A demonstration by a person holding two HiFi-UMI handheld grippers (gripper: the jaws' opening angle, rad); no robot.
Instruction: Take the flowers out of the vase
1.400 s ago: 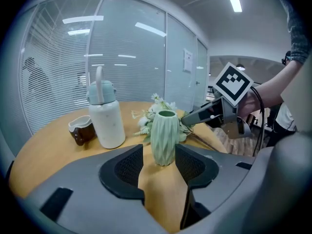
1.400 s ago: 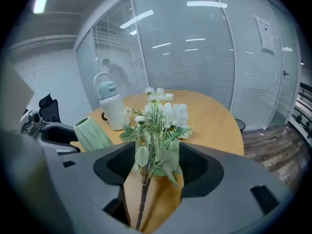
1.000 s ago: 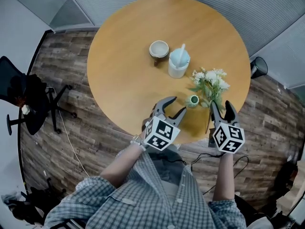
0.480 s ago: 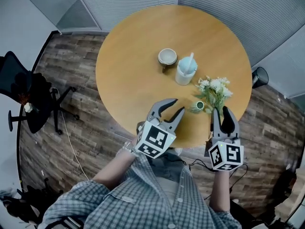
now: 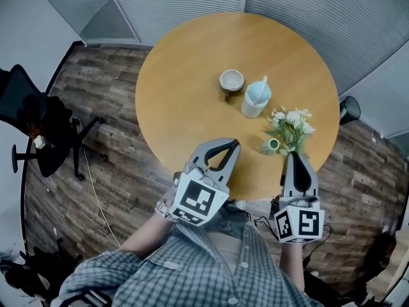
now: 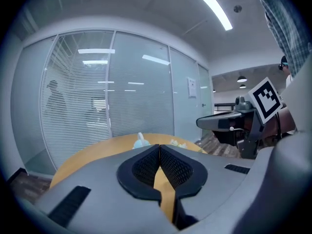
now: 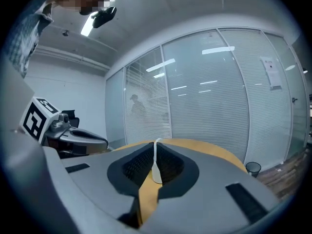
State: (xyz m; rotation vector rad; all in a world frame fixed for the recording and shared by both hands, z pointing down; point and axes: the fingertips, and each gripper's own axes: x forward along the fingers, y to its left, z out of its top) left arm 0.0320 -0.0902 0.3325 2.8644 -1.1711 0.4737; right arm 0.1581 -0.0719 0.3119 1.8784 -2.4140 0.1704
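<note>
Nearest, at 6 o'clock, a person in a checked shirt (image 5: 192, 270) is holding up both claws over the near edge of a round wooden table (image 5: 185, 88).

The left claw (image 5: 234, 143) is sitting at about 7 o'clock on the table. Its jaws have just been closing. In the left gripper view its black pads (image 6: 144, 168) are now pressing flat on each other, and nothing is between them.

The right claw (image 5: 295, 155) is sitting at about 5 o'clock. Its jaws have just been closing too, and they are together now. It is not gripping anything.

A little green vase (image 5: 273, 144) is standing just beside the tip of the right claw, at its 11 o'clock. The white flowers (image 5: 291, 121) are in the vase with their green leaves, leaning toward 1 o'clock. Neither claw is touching them.

Farther back, near the middle of the table, a light blue cup (image 5: 257, 98) is standing with a white thing poking out of it. A small bowl (image 5: 231, 80) is sitting at the cup's 10 o'clock, close by.

A black chair (image 5: 32, 130) is standing on the floor at 9 o'clock, well apart from the table. A dark bin (image 5: 348, 109) is standing at 3 o'clock.
</note>
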